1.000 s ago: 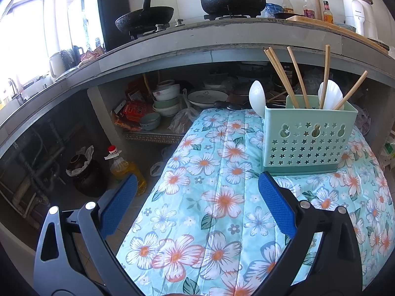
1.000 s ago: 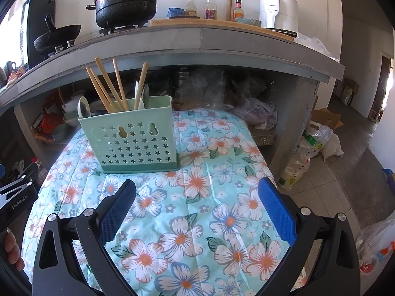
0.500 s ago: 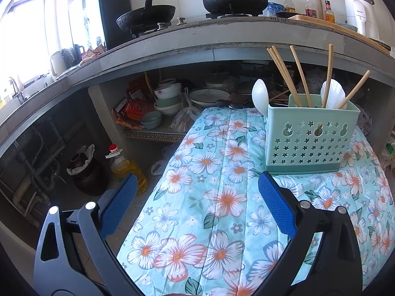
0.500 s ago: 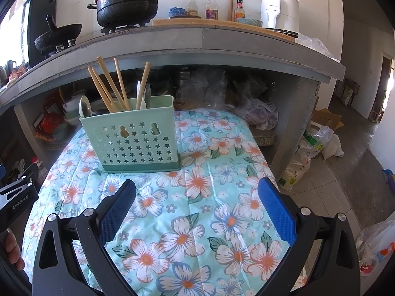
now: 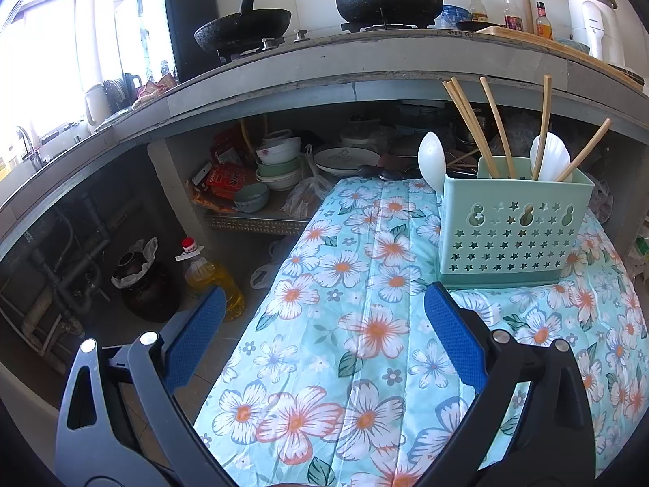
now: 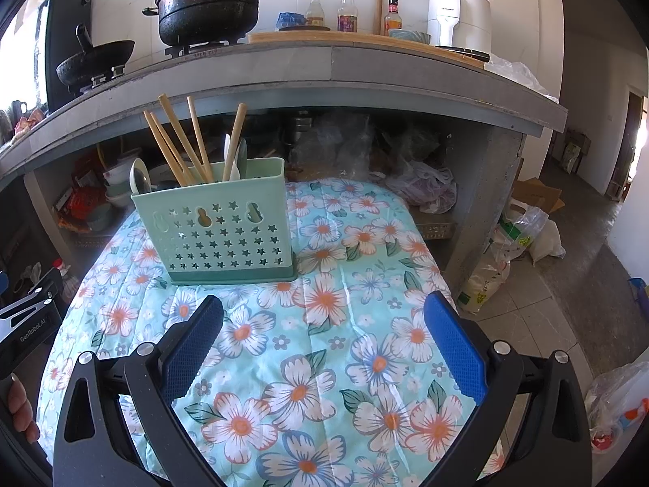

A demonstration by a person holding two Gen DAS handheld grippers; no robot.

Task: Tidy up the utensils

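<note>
One mint-green plastic utensil holder with star-shaped perforations stood upright on the floral turquoise quilted cloth covering the tabletop, near its far end and well apart from both grippers. Five wooden chopsticks leaned out of the holder at differing angles, four of them on its left half and one tilted to the right; two white plastic spoons were counted, one inside among the sticks and one upright at the holder's outer left side, whether inside a side pocket or just behind could not be told. The left gripper hovered over the near left edge of the cloth, its two blue-padded fingers spread wide with nothing between them. The right gripper was likewise held above the cloth, fingers fully apart and empty. On the grey concrete shelf above stood one black lidded pot and one black wok.
</note>
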